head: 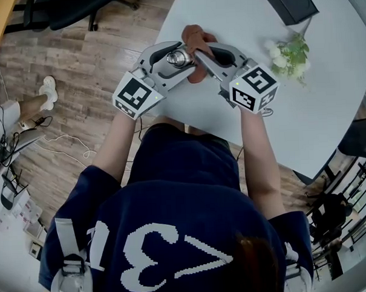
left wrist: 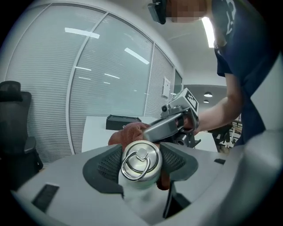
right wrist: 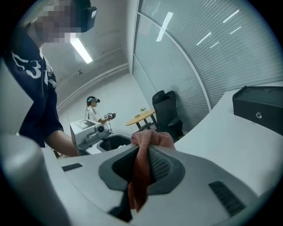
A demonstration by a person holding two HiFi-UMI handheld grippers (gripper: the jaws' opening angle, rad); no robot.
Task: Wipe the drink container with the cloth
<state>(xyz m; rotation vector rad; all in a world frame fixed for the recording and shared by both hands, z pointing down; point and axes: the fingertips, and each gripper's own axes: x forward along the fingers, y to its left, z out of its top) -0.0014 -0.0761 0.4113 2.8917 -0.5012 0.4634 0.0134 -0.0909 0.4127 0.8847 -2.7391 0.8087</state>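
Steel shows between the jaws of the left gripper point(head: 170, 59): the drink container point(left wrist: 140, 162) is clamped on both sides by the dark pads. Its ring-topped lid faces back toward the gripper's camera, and it is held in the air over the near edge of the white table point(head: 261, 127). Just beyond it, the rust-red cloth point(right wrist: 140, 172) is bunched against the container's far side. The right gripper point(head: 204, 55) has its jaws almost together, pinching a fold of the cloth, with the loose end hanging below the pads. With both things in hand and cloth on metal, I judge the wiping to be under way. How much of the body is already wiped cannot be told. Farther off on the table lie a sprig of flowers point(head: 291, 56) and a black box point(head: 289, 1).
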